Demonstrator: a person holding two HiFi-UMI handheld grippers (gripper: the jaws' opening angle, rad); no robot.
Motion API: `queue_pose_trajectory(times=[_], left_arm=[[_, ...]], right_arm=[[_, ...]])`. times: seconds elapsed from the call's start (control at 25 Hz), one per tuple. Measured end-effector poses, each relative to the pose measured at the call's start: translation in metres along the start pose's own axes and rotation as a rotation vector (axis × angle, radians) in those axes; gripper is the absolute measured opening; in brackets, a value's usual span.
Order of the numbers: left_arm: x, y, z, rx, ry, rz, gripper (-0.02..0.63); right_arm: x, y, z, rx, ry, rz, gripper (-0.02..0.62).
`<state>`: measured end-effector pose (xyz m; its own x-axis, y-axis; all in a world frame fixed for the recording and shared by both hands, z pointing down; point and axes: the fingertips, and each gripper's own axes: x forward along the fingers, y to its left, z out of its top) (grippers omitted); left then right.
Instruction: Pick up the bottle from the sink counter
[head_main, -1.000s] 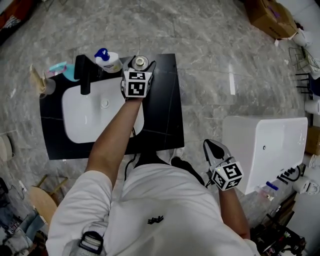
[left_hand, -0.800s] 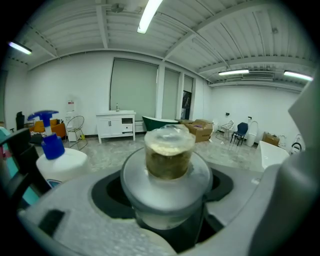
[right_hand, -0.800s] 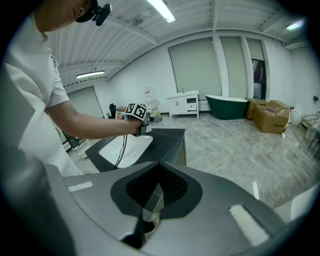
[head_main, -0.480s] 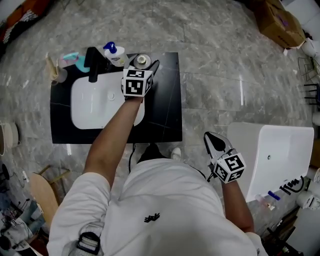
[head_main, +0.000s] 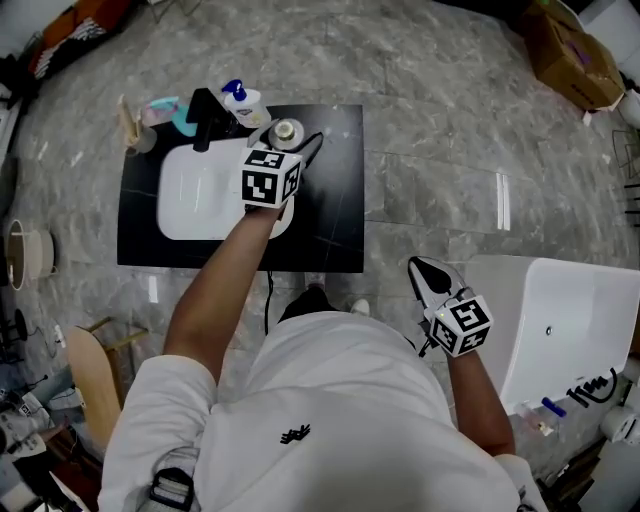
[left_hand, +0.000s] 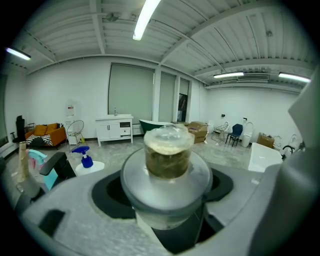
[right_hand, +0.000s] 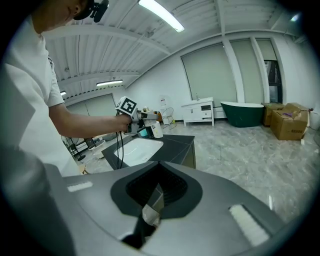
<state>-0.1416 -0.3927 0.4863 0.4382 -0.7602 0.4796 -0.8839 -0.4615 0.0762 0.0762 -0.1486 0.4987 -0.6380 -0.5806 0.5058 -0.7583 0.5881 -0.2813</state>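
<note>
From the head view, your left gripper (head_main: 288, 137) is clamped on the bottle (head_main: 285, 130), one jaw on each side. The bottle shows a round, pale cap and stands at the back edge of the matte black sink counter (head_main: 335, 215), just right of the smooth white basin (head_main: 195, 205). Behind the basin are one black faucet (head_main: 205, 118) and one white pump bottle (head_main: 244, 103) with a blue head, both near your jaws on the left. To the right of the bottle the counter is bare slab out to its edge, with grey marbled floor (head_main: 440, 120) beyond. Your right gripper (head_main: 428, 282) hangs by your hip, well apart from the counter. Its jaws are together in a black point and hold nothing. One glossy white tub (head_main: 565, 320) sits just to its right.

In the left gripper view, the bottle fills the middle. It has frosted, translucent shoulders and a short, wide, clear top over brownish contents. The grey jaws press in on it from both sides.

In the right gripper view, the jaws meet with nothing between them. From here the bottle reads as a white cylinder in your left gripper at the counter's far edge. You cannot tell whether its base has cleared the slab. Open floor runs right towards one dark green tub (right_hand: 245, 112) and one cardboard box (right_hand: 290, 120).
</note>
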Motion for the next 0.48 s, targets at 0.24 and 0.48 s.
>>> queue_pose_trajectory(times=[0.24,0.48], left_arm=[[-0.038,-0.03,0.0,0.001,-0.002,-0.021,0.35],[-0.076,-0.058,-0.004,-0.007,-0.002,-0.02,0.348]], right_arm=[[-0.01,0.008,-0.013,-0.03,0.0,0.062,0.014],[-0.026,0.014,-0.029,-0.057,0.007,0.114,0.014]])
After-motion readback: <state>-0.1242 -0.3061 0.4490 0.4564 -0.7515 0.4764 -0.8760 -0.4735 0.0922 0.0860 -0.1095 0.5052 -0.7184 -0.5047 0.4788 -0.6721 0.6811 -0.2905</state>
